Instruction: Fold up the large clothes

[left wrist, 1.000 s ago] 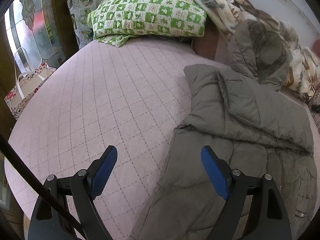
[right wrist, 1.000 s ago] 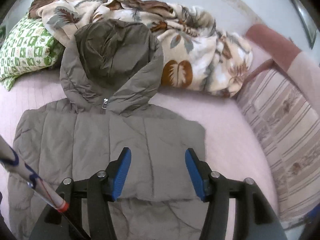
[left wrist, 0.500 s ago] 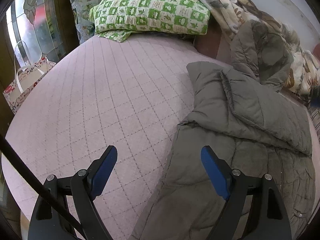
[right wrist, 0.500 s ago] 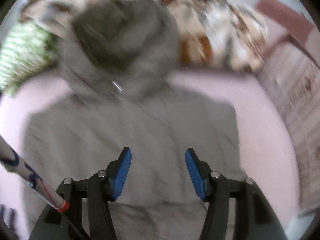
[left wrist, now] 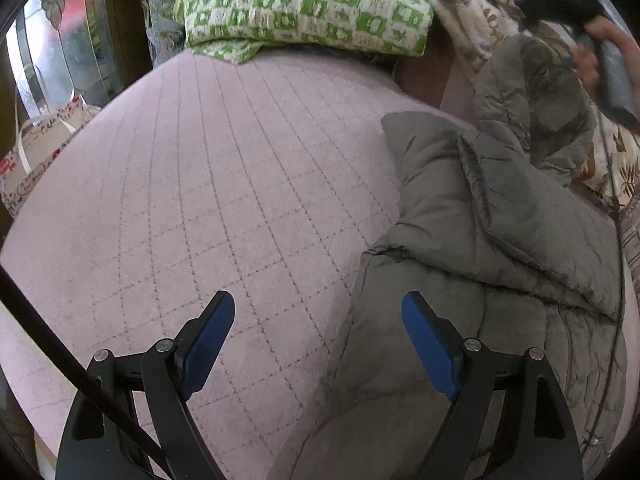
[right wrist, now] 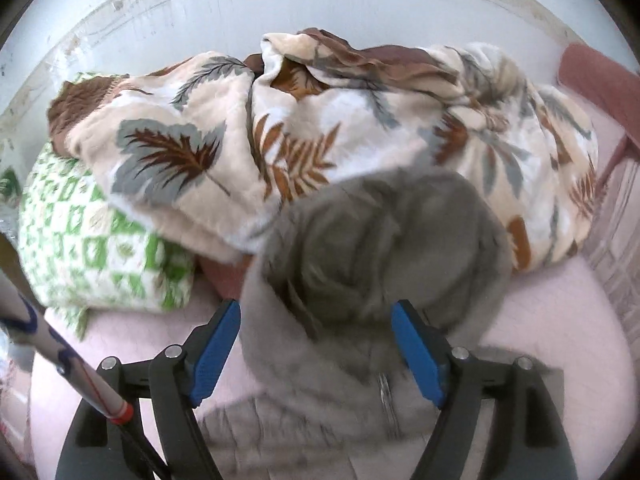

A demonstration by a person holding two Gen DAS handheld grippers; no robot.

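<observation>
Here the right gripper [right wrist: 316, 340] hovers over the jacket hood [right wrist: 384, 248], jaws apart.

the grey-green quilted puffer jacket [left wrist: 500, 216] looks matt and crinkled; the pink stitched bedspread [left wrist: 224, 184] is soft cloth, the leaf-print blanket [right wrist: 224, 160] fleecy.
</observation>
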